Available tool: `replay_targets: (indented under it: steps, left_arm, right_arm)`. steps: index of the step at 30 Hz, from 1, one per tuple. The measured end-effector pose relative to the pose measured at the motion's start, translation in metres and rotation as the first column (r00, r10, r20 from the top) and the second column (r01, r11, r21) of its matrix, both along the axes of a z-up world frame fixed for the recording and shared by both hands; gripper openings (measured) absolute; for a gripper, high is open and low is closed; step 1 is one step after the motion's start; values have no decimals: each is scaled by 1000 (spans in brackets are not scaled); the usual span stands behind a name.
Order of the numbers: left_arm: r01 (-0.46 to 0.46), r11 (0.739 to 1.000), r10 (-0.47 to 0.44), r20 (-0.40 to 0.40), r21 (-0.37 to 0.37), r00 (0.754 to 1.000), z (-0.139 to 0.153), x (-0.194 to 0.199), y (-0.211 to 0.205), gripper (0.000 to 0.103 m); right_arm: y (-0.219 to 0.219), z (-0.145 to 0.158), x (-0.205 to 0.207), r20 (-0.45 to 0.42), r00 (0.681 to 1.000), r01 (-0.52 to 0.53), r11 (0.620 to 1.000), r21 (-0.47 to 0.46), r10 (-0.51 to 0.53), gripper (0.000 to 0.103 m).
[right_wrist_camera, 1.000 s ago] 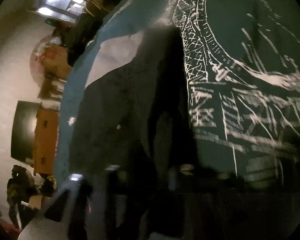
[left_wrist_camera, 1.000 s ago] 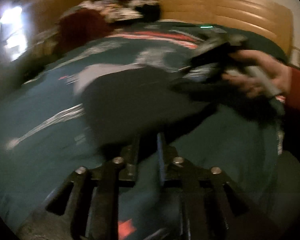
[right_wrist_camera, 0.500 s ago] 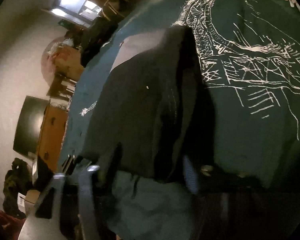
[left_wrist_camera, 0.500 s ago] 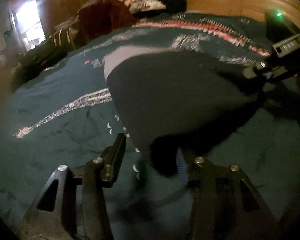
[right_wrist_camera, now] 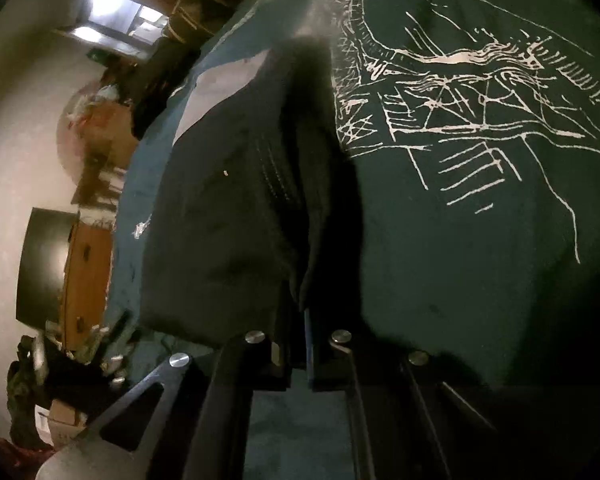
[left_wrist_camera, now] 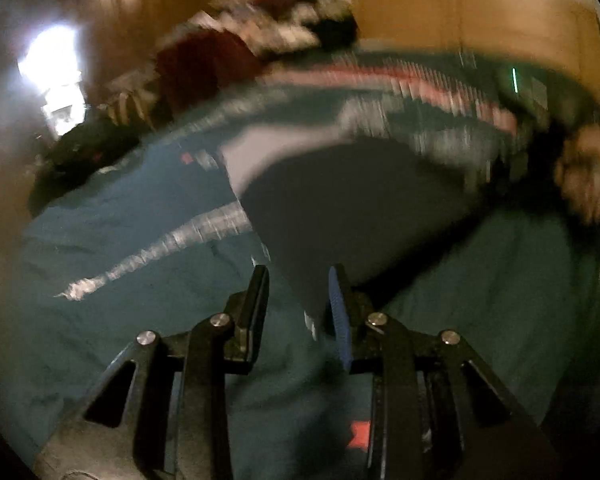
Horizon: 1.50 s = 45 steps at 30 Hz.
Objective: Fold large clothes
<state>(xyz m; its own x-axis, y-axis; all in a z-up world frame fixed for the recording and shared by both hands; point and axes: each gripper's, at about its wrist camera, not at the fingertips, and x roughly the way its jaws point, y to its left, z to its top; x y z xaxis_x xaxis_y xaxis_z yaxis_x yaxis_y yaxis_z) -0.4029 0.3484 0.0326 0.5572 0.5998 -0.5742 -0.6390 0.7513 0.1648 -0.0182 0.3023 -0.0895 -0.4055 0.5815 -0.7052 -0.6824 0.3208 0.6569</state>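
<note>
A dark garment (left_wrist_camera: 360, 200) with a pale grey lining lies spread on a teal bedspread (left_wrist_camera: 120, 280). The left wrist view is blurred by motion. My left gripper (left_wrist_camera: 299, 304) is open, and the garment's near corner reaches between its fingers, close to the blue pad (left_wrist_camera: 340, 320). In the right wrist view the garment (right_wrist_camera: 228, 240) lies partly folded over itself, and my right gripper (right_wrist_camera: 298, 340) is shut on its near fold. A person's hand (left_wrist_camera: 588, 176) on that gripper shows blurred at the right of the left wrist view.
A heap of mixed clothes (left_wrist_camera: 268, 24) lies at the bed's head before a wooden headboard (left_wrist_camera: 460, 20). A dark bag (left_wrist_camera: 88, 152) sits off the bed's left side. Beside the bed stand a wooden dresser (right_wrist_camera: 88, 280), a dark screen (right_wrist_camera: 44, 264) and a box (right_wrist_camera: 60, 416).
My right gripper's fingers have closed together on the garment's fold. My left gripper has shifted, its fingers stand narrower than half a second ago, and the garment's corner now lies between them.
</note>
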Motion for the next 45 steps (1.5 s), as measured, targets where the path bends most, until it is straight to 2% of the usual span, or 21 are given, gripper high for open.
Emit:
replay_targets:
  steps: [3, 5, 7, 10, 12, 14, 16, 18, 20, 22, 23, 24, 26, 27, 29, 33, 35, 37, 39, 41, 45]
  left_arm:
    - [-31, 1000, 31, 72, -7, 997, 8, 15, 18, 46]
    - [-35, 998, 34, -5, -56, 999, -23, 42, 41, 46]
    - [-45, 988, 18, -182, -145, 983, -76, 66, 64, 47]
    - [-40, 989, 17, -159, -144, 987, -78, 63, 64, 47]
    - [-46, 993, 36, -90, -107, 995, -51, 55, 59, 42]
    - [-80, 993, 83, 30, -81, 996, -24, 40, 64, 43]
    - [-143, 988, 149, 118, -58, 982, -5, 32, 81, 48]
    - [-184, 982, 188, 145, -44, 971, -2, 40, 105, 58]
    - [-181, 982, 185, 121, -47, 975, -9, 61, 127, 58]
    - [-185, 982, 183, -50, -31, 982, -42, 94, 147, 57]
    - [-192, 979, 180, -148, -68, 972, -61, 106, 159, 56]
    - [-184, 978, 163, -184, -102, 969, -77, 109, 165, 54]
    - [-162, 982, 145, -159, -100, 977, -75, 103, 165, 51]
    - [-150, 984, 136, -144, -91, 980, -66, 100, 164, 46]
    - [-138, 988, 137, -20, -65, 990, -36, 88, 169, 46]
    - [-171, 983, 175, 68, -63, 982, -21, 101, 207, 55]
    - [-185, 976, 189, 26, -115, 982, -38, 125, 234, 55]
    - [-226, 961, 207, -128, -158, 970, -72, 146, 254, 57]
    - [-219, 961, 197, -136, -169, 971, -82, 147, 255, 57]
    - [-210, 966, 191, -129, -150, 973, -69, 139, 242, 55]
    - [-113, 987, 115, 7, -112, 993, -32, 85, 166, 55]
  right_arm:
    - [0, -2, 0, -22, 1000, 13, 1000, 5, -13, 6]
    - [-1, -6, 0, -54, 998, 33, 999, 5, -33, 6]
    - [-1, -13, 1, -79, 995, 59, 998, 0, -59, 6]
    - [-6, -16, 6, -70, 995, 77, 997, -6, -77, 3]
    - [-4, -5, -1, 23, 999, 40, 999, -16, -39, 7]
    - [-2, 20, -12, 169, 985, -11, 1000, -22, 14, 21]
    - [-3, 50, -21, 315, 948, -36, 999, -3, 35, 21]
    - [0, 77, -24, 375, 927, -32, 998, 55, 9, 23]
    - [20, 89, -28, 408, 913, -52, 994, 98, 7, 23]
    - [60, 79, -34, 421, 905, -99, 991, 91, 52, 22]
    - [74, 72, -35, 438, 897, -107, 992, 69, 66, 22]
    - [92, 57, -36, 446, 890, -116, 993, 19, 96, 22]
    - [117, 18, -34, 403, 902, -124, 987, -106, 156, 17]
    - [121, 16, -35, 411, 896, -129, 984, -120, 167, 17]
    - [120, 33, -40, 445, 875, -155, 981, -113, 189, 21]
    - [140, 76, -31, 492, 858, -167, 986, -8, 149, 22]
    - [174, 71, -24, 507, 849, -155, 987, -32, 150, 22]
    - [205, 54, -19, 508, 845, -146, 986, -82, 168, 22]
    - [233, 30, -15, 484, 849, -154, 975, -159, 212, 21]
    - [238, 27, -12, 474, 859, -129, 977, -167, 194, 20]
    - [199, 71, -27, 564, 814, -130, 990, -59, 141, 25]
